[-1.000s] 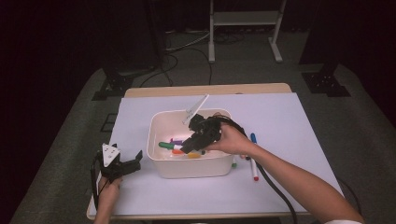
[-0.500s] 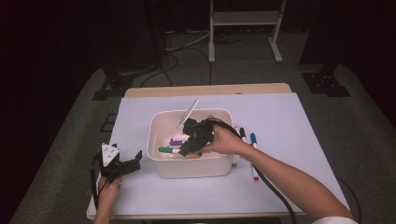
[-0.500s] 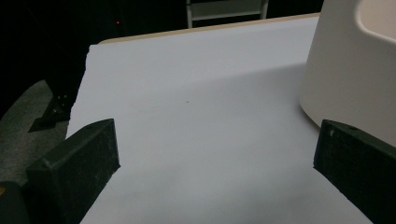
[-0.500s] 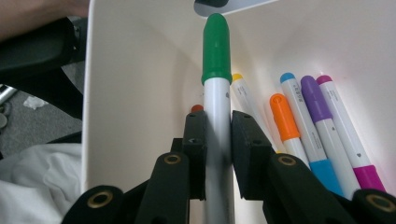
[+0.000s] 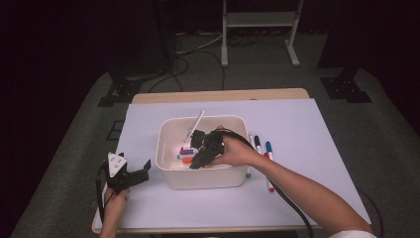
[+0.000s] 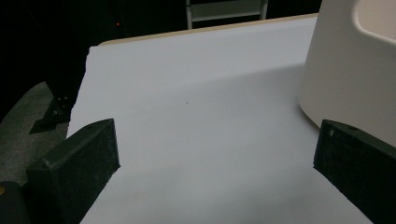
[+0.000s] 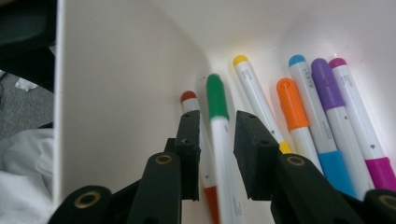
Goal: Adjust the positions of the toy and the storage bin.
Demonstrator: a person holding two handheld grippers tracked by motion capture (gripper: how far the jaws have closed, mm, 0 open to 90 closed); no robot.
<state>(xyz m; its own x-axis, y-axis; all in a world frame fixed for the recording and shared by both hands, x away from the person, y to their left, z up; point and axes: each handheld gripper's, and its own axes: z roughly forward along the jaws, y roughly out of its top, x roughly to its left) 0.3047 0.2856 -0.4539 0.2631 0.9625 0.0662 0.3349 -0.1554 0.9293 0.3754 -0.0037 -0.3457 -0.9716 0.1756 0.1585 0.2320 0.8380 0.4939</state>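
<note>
Inside the white bin (image 5: 200, 176), along its left wall, the right gripper (image 7: 217, 140) is pointing nose-down with a green-capped marker (image 7: 219, 135) sitting between its jaws. The jaws have just been opening; in the right gripper view there are slim gaps on both sides of the barrel, so the pads are not pressing on it: the marker is between them, not clamped. It is lying at the bin bottom among the others: a red-capped marker (image 7: 189, 100) just beside the wall, then yellow-capped (image 7: 247, 79), orange-capped (image 7: 292, 105), blue-capped (image 7: 303, 88), purple-capped (image 7: 327, 86) and pink-capped (image 7: 348, 88) markers, packed close.

Handling, as a judgement: the marker is light, stiff and smooth plastic, likely to roll or slip if pinched off-centre. The best hold looks like mid-barrel, below the cap, pads square across it; the neighbours are tight, so a jaw could snag the red one.

Pose: in the high view the right hand (image 5: 237, 151) is reaching over the bin's right rim, wrist bent, gripper (image 5: 203, 148) angled down-left into the bin. More markers (image 5: 262, 148) are lying on the counter (image 5: 322, 134) just right of the bin.

The left gripper (image 5: 133, 176) is resting low on the counter left of the bin, jaws wide apart, nothing between them.
</note>
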